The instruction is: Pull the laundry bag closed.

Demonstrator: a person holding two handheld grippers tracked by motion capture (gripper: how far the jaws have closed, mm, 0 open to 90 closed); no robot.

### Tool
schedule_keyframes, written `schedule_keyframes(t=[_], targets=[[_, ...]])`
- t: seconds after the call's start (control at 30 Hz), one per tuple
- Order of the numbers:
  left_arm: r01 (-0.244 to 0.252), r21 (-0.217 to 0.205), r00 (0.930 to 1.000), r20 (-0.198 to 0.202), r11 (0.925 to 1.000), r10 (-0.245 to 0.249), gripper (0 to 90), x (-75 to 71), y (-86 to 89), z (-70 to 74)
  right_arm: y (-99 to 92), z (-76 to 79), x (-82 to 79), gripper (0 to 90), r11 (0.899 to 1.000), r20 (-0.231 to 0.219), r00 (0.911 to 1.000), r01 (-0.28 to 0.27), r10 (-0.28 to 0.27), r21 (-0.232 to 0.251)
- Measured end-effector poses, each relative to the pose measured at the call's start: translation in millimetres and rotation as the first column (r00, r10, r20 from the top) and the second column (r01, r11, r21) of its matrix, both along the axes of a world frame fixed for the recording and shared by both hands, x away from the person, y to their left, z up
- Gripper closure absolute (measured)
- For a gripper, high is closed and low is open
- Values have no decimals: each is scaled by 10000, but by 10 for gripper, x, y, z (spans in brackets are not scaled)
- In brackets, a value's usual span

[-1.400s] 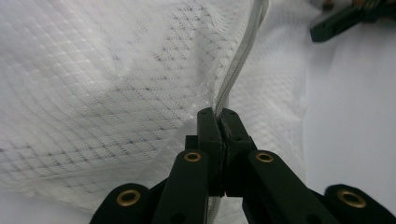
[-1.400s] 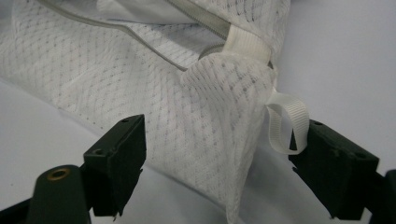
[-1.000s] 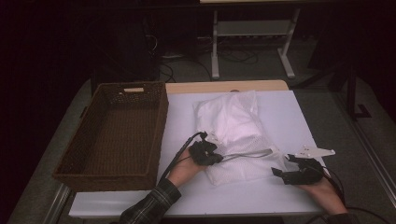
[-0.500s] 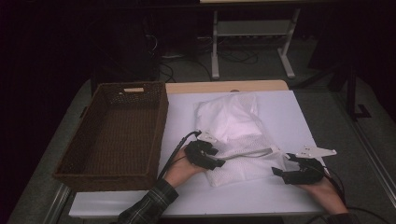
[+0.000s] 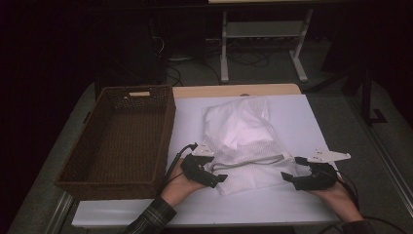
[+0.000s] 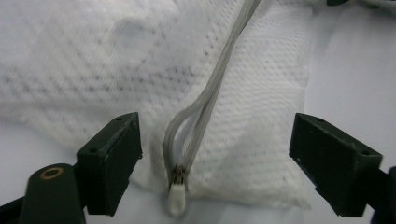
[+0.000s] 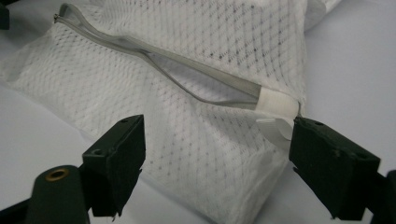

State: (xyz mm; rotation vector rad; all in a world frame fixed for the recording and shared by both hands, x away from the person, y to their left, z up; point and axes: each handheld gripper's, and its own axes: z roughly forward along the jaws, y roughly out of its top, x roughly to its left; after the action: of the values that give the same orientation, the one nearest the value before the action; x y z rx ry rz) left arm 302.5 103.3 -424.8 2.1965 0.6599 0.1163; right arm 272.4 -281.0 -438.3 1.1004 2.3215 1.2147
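On the white table, a white mesh bag is lying near the middle, its near edge stopping short of the table's near rim and leaving a bare strip there. To its left a brown wicker basket is sitting with its right wall just beside the bag's far corner, while open tabletop is stretching away to the bag's right. At the bag's near left corner the left gripper is hovering, its jaws having just been opening and now standing wide and released; in the left gripper view the white zipper pull and the grey zipper are lying between them, untouched. At the near right corner the right gripper is resting with its jaws spread as well, gripping nothing; in the right gripper view the zipper's white end tab is sitting just beside one jaw, and the zipper is gaping slightly along the bag's edge.
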Motion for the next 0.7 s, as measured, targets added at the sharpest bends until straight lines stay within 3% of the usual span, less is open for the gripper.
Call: schedule_keyframes(t=[0.37, 0.7], targets=[[-299, -180, 9996, -5, 9994, 299, 132, -294, 249, -84, 178, 83, 57, 183, 9970, 226, 9969, -751, 747, 161], [-524, -141, 9985, 176, 9985, 527, 131, -400, 357, -120, 394, 128, 115, 184, 9906, 281, 9904, -1359, 1354, 142]])
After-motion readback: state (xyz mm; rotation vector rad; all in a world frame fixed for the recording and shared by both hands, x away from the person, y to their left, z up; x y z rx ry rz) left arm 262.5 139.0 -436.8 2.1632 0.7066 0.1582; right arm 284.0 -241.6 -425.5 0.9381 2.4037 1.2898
